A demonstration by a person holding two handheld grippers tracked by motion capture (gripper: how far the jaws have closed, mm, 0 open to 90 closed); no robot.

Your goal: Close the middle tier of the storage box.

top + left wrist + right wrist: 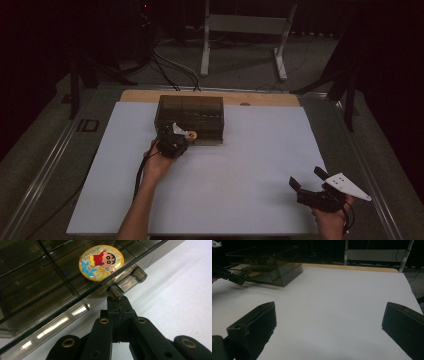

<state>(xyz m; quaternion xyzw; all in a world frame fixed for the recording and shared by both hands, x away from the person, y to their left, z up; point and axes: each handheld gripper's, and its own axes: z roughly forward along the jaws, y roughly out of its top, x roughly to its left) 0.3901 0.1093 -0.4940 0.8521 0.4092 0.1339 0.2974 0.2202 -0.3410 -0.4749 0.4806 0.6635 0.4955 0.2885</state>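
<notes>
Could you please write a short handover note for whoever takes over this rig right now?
Left gripper: jaws closed together, tips against the latch tab on the front edge of the smoky plastic organizer box. Whether it grips or just presses the tab, I cannot tell.
Right gripper: open, empty, hovering over the white table sheet at the near right, well clear of the box.
Round cartoon badge: lying at the box's front, beside the latch.
Done: left gripper brought to the latch.
Left: the lid looks closed; working the latch seems the likely next step.
</notes>
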